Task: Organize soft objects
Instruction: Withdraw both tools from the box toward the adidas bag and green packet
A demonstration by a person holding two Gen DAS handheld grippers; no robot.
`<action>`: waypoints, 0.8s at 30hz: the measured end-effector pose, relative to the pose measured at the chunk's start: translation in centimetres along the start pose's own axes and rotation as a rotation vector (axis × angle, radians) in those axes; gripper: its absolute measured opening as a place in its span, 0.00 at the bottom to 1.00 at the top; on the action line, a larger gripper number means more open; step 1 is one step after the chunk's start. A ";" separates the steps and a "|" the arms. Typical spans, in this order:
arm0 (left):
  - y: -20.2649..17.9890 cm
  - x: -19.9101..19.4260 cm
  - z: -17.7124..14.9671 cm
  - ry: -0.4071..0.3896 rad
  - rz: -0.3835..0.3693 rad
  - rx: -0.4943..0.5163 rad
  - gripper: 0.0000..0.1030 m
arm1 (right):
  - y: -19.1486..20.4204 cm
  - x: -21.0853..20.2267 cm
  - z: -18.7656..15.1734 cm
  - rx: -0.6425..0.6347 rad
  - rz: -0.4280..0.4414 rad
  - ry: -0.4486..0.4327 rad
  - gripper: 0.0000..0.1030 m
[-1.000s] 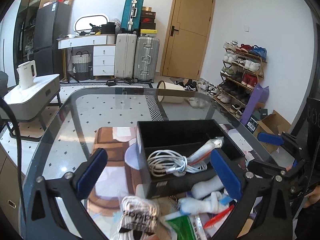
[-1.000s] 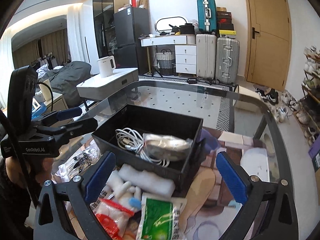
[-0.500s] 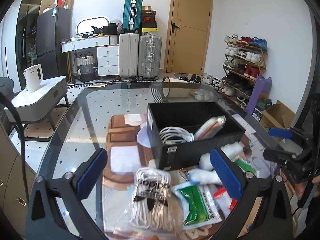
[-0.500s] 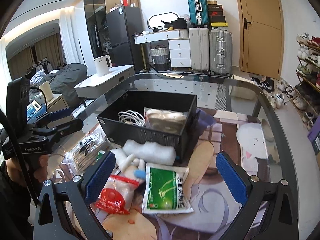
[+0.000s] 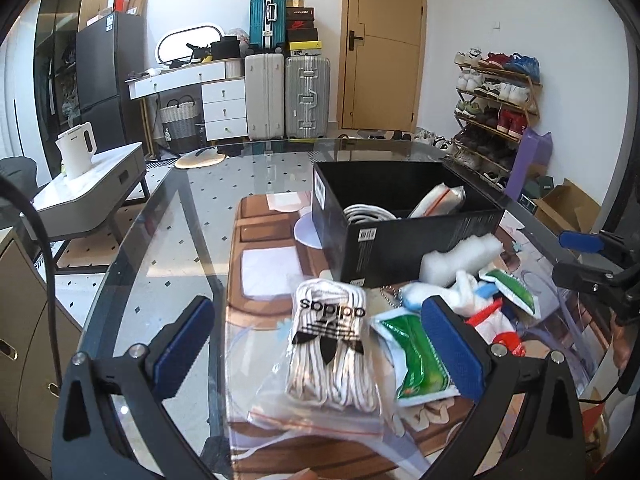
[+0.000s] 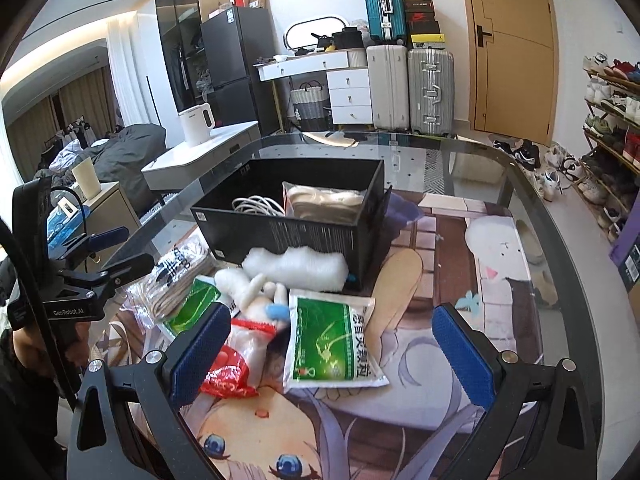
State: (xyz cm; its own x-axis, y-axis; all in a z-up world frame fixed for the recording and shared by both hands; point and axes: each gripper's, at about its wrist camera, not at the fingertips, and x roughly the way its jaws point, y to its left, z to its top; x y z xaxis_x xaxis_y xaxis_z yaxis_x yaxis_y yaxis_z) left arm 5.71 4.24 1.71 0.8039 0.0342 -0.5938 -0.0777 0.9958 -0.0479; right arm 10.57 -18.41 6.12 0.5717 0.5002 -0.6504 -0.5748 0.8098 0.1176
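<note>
Hovering open and empty, each hand-held gripper, left (image 5: 316,344) and right (image 6: 328,356), risked pinching only slippery bag film around the socks (image 5: 330,344), letting them slide off the table (image 5: 160,240).

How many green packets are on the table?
2. One green packet lies nearest the right claw, in front of the black box. The other green packet lies left of the plush toy. More may be hidden.

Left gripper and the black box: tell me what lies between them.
In the left wrist view, a bagged bundle of white striped socks lies between the open left gripper and the black box, on the table mat.
</note>
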 end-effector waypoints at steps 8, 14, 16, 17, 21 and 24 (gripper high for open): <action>0.7 0.4 -0.5 0.011 0.013 -0.011 1.00 | -0.4 0.2 -0.8 0.020 -0.009 0.018 0.99; 1.0 1.3 -1.1 0.041 0.015 -0.014 1.00 | -0.8 0.8 -1.1 0.025 -0.021 0.043 0.99; 1.0 1.5 -1.1 0.045 0.015 -0.013 1.00 | -0.9 1.0 -1.2 0.022 -0.025 0.049 0.99; 1.0 1.5 -1.0 0.046 0.016 -0.013 1.00 | -0.9 1.1 -1.2 0.021 -0.026 0.052 0.99; 1.0 1.8 -1.0 0.061 0.024 -0.010 1.00 | -0.9 1.5 -1.2 0.018 -0.030 0.065 0.99; 1.2 2.0 -1.1 0.067 0.022 -0.009 1.00 | -1.0 1.8 -1.2 0.018 -0.033 0.075 0.99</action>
State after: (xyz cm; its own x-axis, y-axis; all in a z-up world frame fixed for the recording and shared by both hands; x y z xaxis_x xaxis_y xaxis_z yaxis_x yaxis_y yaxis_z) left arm 6.55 5.42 -0.40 0.7609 0.0505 -0.6469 -0.1007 0.9941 -0.0409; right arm 11.49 -18.72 3.96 0.5442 0.4495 -0.7083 -0.5456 0.8310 0.1082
